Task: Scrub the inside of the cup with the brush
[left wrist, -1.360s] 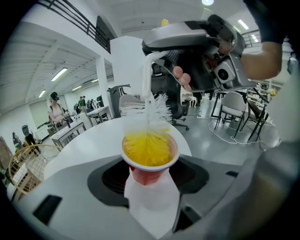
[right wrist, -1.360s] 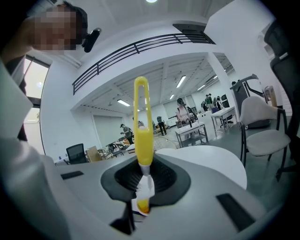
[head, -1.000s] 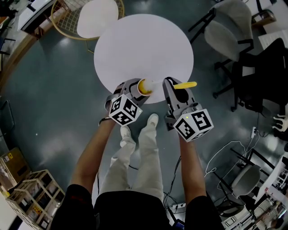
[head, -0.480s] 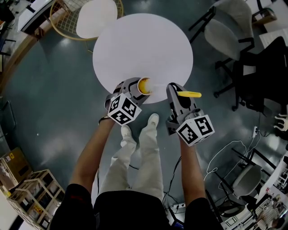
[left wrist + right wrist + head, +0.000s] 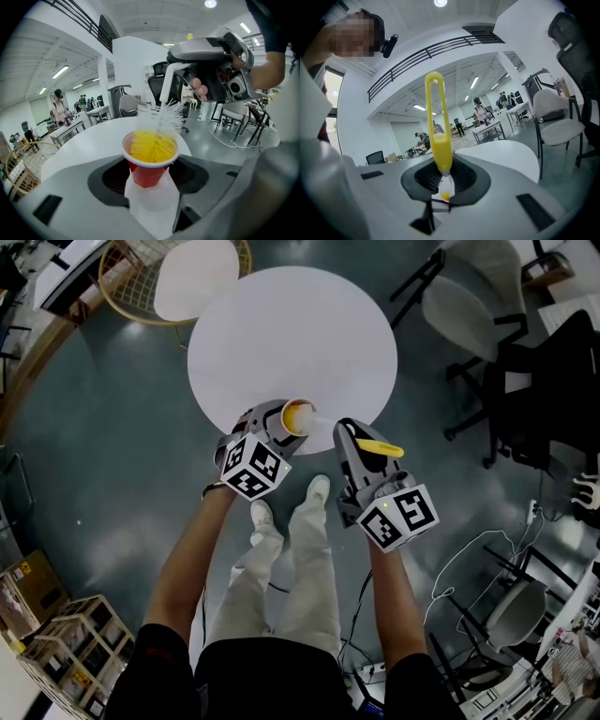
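— Where's the cup?

— In my left gripper (image 5: 284, 424). The jaws stand part-way apart and pinch the cup (image 5: 149, 164) by its lower half, with a white pad against its red side. I hold it in the air over the near edge of the table (image 5: 291, 329), and its mouth tips toward my right hand.

— And the brush?

— My right gripper (image 5: 442, 182) has it. The jaws are pressed together on the brush (image 5: 439, 136) just below its yellow handle, and the handle's long loop sticks back out toward that gripper's camera. In the head view the handle shows as a yellow bar lying across the top of the gripper.

— Is the head in the cup?

— Yes. In the left gripper view the white stem slants down from the right gripper, and the bristles (image 5: 157, 140) fill the cup's mouth. The ones inside are yellow, and a ring of white ones fans out above the rim.

— How close are your hands?

— They are side by side just off the table's edge, left beside right. My legs and shoes are below them.
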Tool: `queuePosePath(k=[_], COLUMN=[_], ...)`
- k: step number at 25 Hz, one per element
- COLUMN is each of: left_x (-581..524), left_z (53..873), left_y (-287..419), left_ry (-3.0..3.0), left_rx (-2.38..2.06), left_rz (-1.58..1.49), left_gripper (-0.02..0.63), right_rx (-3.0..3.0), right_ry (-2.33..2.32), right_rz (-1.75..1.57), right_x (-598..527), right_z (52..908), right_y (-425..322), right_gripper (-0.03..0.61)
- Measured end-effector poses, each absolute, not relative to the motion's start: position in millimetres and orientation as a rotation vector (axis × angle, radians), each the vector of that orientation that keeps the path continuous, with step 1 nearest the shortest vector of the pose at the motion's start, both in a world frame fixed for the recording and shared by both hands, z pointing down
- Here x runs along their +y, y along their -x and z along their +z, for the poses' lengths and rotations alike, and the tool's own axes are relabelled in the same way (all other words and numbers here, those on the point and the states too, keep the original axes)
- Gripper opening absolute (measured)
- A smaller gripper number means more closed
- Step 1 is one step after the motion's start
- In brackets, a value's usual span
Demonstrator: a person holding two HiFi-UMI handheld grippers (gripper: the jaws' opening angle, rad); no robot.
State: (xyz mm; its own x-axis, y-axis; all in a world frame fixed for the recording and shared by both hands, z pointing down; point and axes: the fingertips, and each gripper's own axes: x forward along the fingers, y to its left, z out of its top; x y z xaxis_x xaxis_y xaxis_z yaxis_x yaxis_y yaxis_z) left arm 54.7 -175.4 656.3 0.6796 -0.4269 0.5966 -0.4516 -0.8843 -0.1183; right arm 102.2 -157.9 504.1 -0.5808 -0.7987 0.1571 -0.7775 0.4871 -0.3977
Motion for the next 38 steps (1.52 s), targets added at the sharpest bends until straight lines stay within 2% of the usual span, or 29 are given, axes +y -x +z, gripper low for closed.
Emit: queuePosePath(k=[38], left_x=[-173.8], left_z=[659.5], left_y=[-45.2], left_ry=[-2.773], left_rx=[-0.802], left_rz=[0.894], left_gripper=[0.267], right_rx=[2.695], right_ry=[1.446], right_rz=[-0.579], right_x=[-182.1], right_z=[489.1], right_y=[-88.9], right_gripper=[0.046])
